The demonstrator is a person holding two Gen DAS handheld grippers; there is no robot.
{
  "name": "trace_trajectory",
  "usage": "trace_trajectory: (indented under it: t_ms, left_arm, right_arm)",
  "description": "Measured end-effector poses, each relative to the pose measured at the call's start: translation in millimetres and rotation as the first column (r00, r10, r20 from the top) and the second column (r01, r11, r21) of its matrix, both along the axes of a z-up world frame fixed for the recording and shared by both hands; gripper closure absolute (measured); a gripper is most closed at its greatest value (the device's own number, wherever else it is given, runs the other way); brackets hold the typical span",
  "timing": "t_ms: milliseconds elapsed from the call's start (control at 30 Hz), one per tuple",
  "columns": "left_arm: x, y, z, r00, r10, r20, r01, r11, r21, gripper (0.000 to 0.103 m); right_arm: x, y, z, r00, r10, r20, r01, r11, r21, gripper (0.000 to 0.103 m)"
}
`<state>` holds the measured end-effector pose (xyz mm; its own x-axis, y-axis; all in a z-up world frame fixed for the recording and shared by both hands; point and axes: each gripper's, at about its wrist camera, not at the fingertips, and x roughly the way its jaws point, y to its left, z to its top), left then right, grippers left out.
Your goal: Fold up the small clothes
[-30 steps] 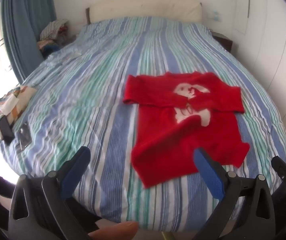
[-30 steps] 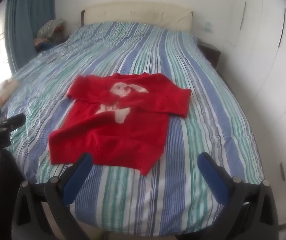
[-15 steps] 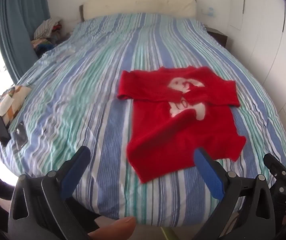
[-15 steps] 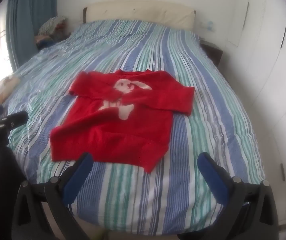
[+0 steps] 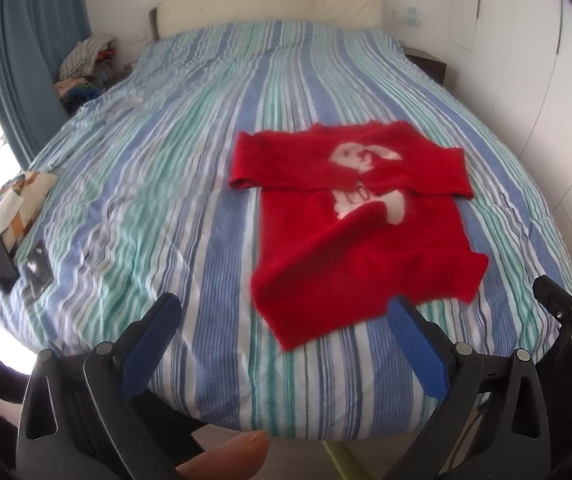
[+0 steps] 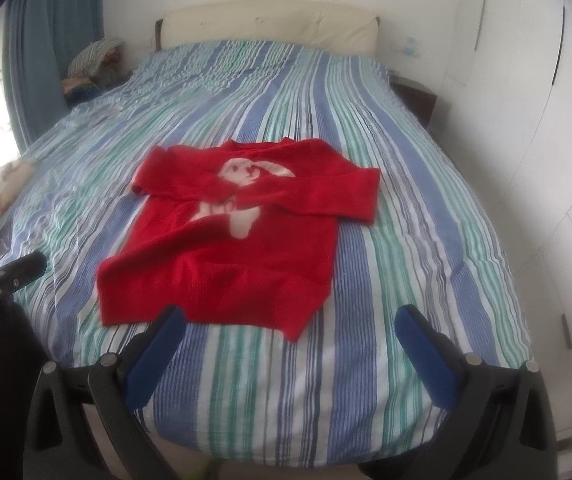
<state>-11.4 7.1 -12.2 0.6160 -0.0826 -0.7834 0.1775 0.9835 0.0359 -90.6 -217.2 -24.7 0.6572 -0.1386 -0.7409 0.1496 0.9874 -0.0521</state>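
Note:
A small red sweater [image 5: 362, 224] with a white rabbit print lies flat on the striped bed [image 5: 189, 184], both sleeves folded across the chest. It also shows in the right wrist view [image 6: 237, 240]. My left gripper [image 5: 281, 312] is open and empty, held off the bed's near edge, left of the sweater's hem. My right gripper [image 6: 290, 328] is open and empty, near the hem's right corner, clear of the fabric. The right gripper's body shows at the right edge of the left wrist view [image 5: 566, 312].
A patterned cloth and dark flat items [image 5: 9, 216] lie at the bed's left edge. A clothes pile [image 5: 85, 64] sits by the blue curtain [image 5: 29, 40]. White wardrobe doors [image 6: 546, 120] stand on the right. A nightstand [image 5: 426, 64] stands by the headboard.
Both grippers have drawn back and up from the sweater. The sweater lies as before. Both stay open.

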Motion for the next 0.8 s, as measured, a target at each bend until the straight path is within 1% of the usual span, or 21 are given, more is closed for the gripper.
trace_trajectory:
  t_ms: [167,267,500,800]
  left_arm:
    - [0.9,5.4,-3.4,1.000,0.019,-0.023,-0.020,0.999,-0.038,0.000]
    - [1.1,6.4,-4.1,0.999,0.031,-0.018,-0.032,0.999,-0.024,0.000]
    - [0.6,7.2,-5.4,0.999,0.026,-0.019,-0.026,0.999,-0.021,0.000]
    - [2.7,10.2,-8.3,0.999,0.040,-0.031,-0.040,0.999,-0.019,0.001]
  right_arm:
    - [-1.8,-1.0,0.7,1.000,-0.010,0.005,0.010,1.000,0.003,0.000]
    - [-2.7,0.6,0.2,1.000,-0.007,0.000,0.007,1.000,0.003,0.000]
    - [-3.0,5.3,-0.6,1.000,-0.007,-0.005,0.007,1.000,0.004,0.000]
    - [-2.7,1.7,0.8,1.000,-0.028,0.002,0.028,1.000,0.006,0.000]
